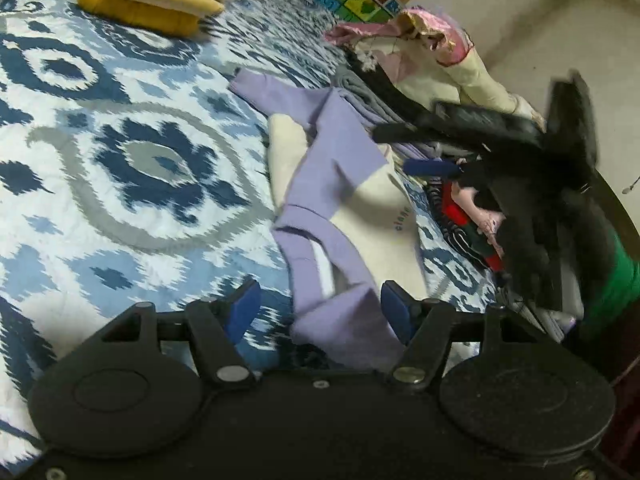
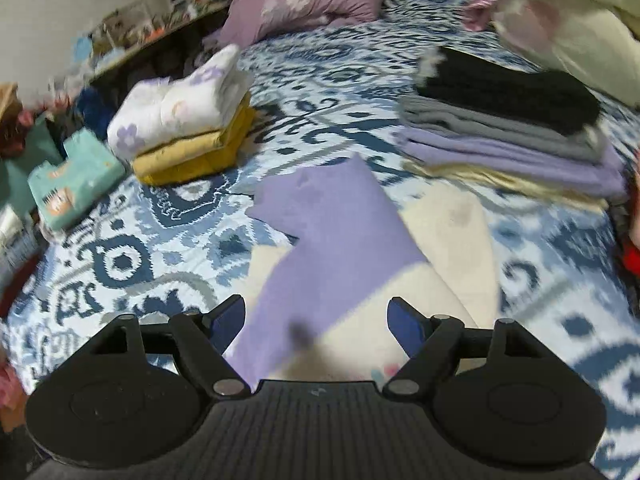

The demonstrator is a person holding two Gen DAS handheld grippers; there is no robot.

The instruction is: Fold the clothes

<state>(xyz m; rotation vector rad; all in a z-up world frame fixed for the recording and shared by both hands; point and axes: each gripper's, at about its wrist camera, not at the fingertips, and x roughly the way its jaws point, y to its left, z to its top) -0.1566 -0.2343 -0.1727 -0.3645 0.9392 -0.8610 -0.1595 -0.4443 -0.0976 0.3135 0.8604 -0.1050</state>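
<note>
Presently both wide-open, left gripper [image 1: 316, 312] and right gripper [image 2: 316, 320] straddle the lilac-and-cream garment [image 1: 336, 184] beside the folded stack [image 2: 512, 136]; best pinch matching edges, fold square.

The lilac-and-cream garment [image 2: 340, 232] is smooth matt cloth on a quilted printed bedspread [image 1: 120, 152], beside a ribbed black knit [image 2: 508, 96] and matt black plastic grippers [image 2: 316, 322].
</note>
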